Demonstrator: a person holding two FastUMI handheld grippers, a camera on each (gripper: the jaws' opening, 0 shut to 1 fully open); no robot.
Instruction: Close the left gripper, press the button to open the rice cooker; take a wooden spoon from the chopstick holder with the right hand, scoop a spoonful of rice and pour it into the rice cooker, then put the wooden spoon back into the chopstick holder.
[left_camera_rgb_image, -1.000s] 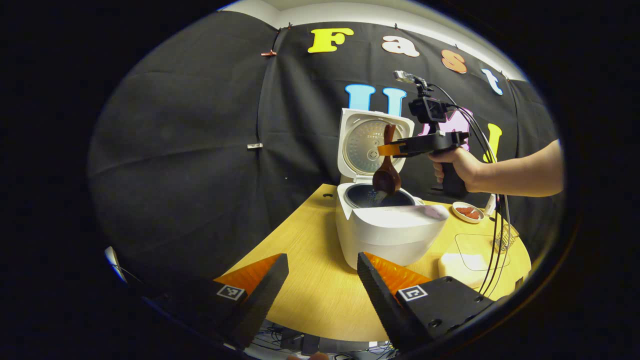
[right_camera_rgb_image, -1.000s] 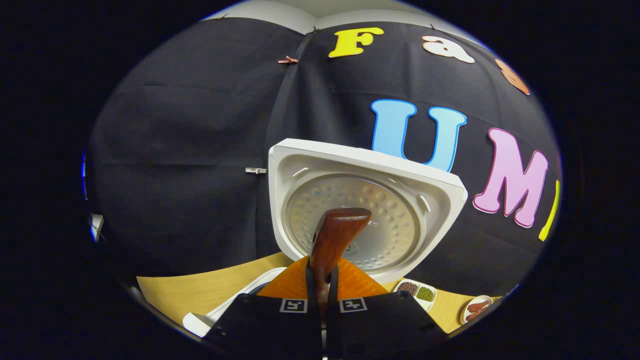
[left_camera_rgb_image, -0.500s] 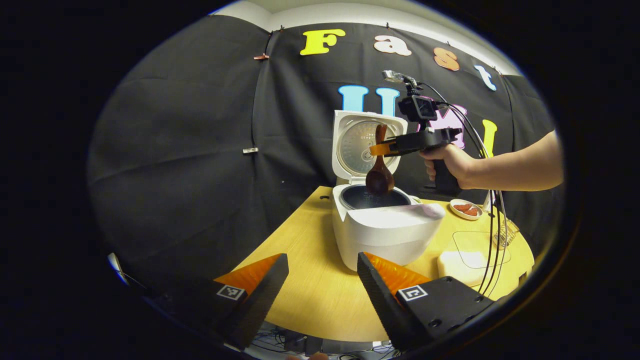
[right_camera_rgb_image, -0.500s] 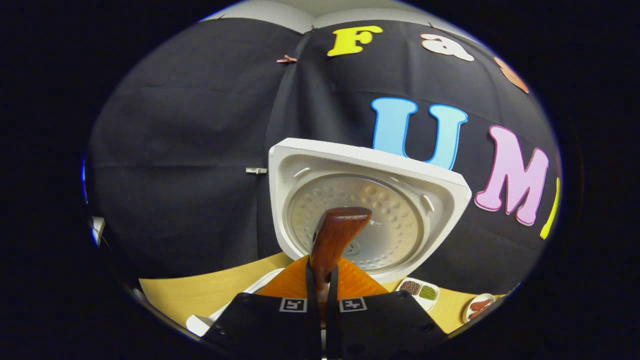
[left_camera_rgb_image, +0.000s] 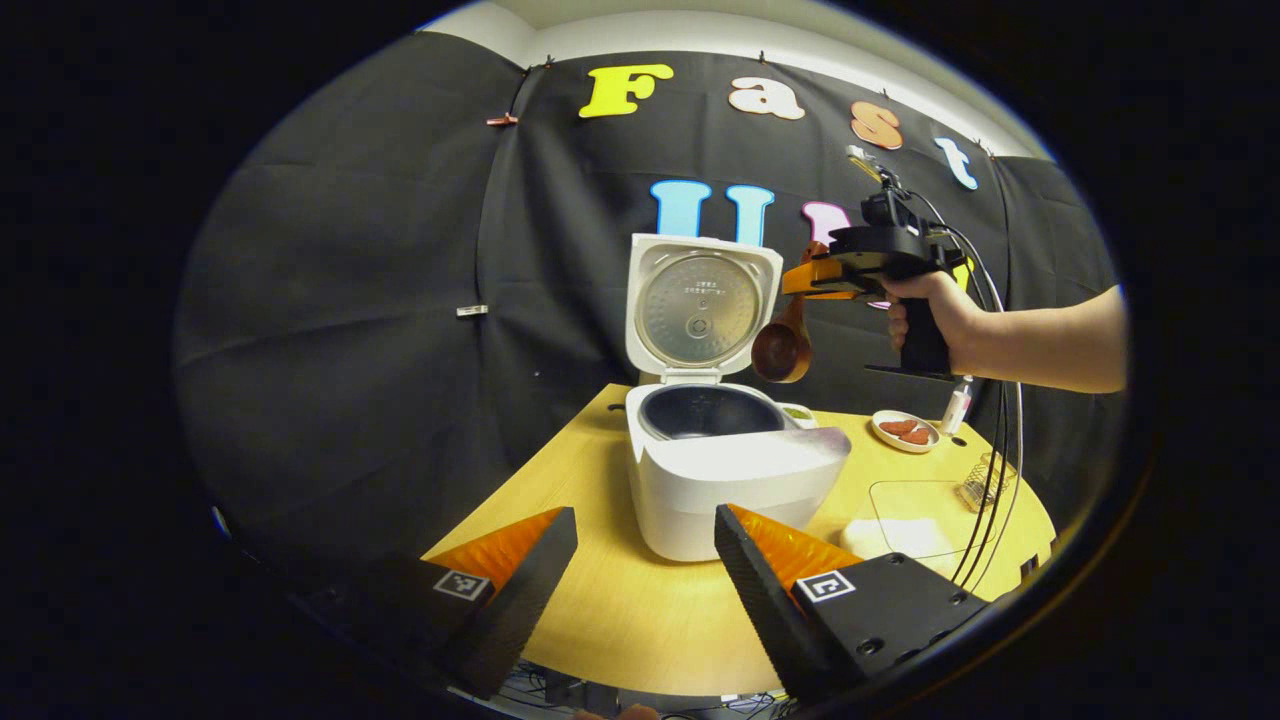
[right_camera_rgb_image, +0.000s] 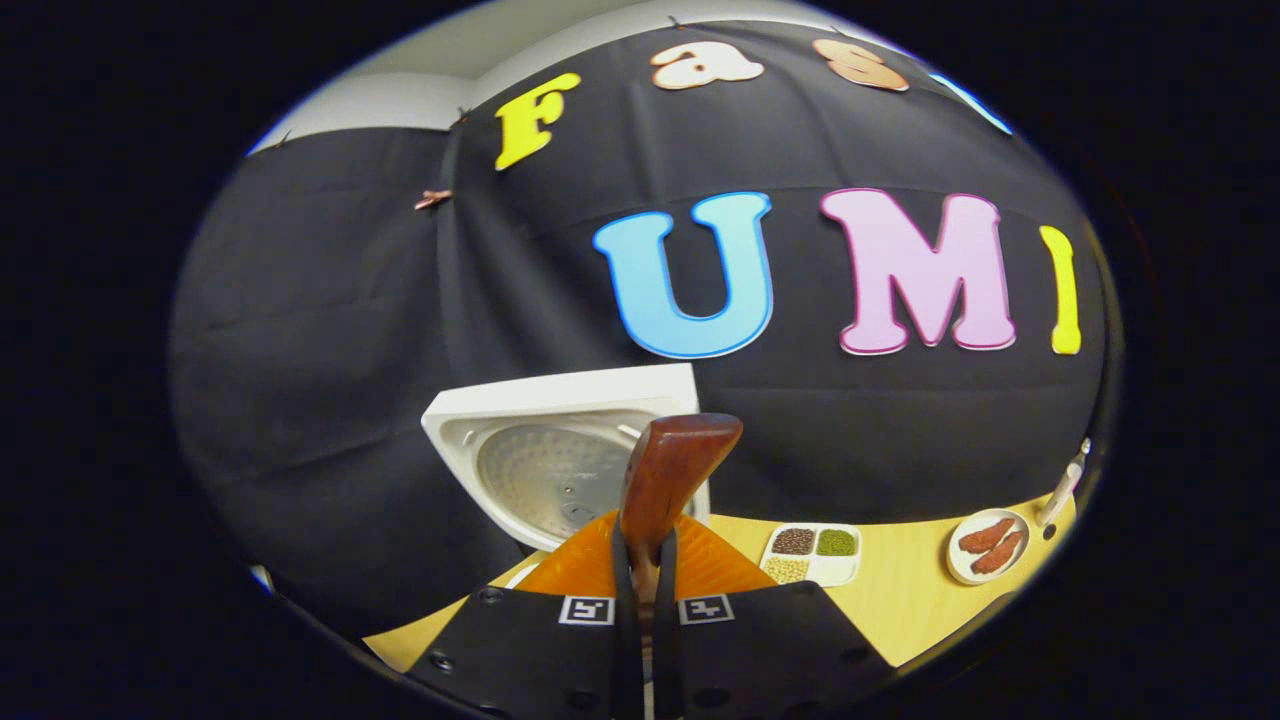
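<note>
The white rice cooker (left_camera_rgb_image: 735, 480) stands open on the wooden table, its lid (left_camera_rgb_image: 700, 310) upright and its dark inner pot showing. My right gripper (left_camera_rgb_image: 805, 283), held by a hand, is above and to the right of the pot, shut on the handle of the wooden spoon (left_camera_rgb_image: 782, 348), whose bowl hangs down beside the lid. In the right gripper view the spoon handle (right_camera_rgb_image: 672, 470) sticks up between my right gripper (right_camera_rgb_image: 645, 565) fingers, with the lid (right_camera_rgb_image: 555, 460) to the left. My left gripper (left_camera_rgb_image: 640, 560) is open, low in front of the cooker, holding nothing.
A clear box with white rice (left_camera_rgb_image: 900, 520) and a small wire holder (left_camera_rgb_image: 980, 485) sit at the table's right. A plate of red pieces (left_camera_rgb_image: 903, 430) and a white bottle (left_camera_rgb_image: 955, 408) stand behind them. A divided tray of beans (right_camera_rgb_image: 812, 555) lies near the wall.
The right gripper has lifted the spoon out from over the pot and carried it up and to the right; its view has swung right. The left gripper stays open.
</note>
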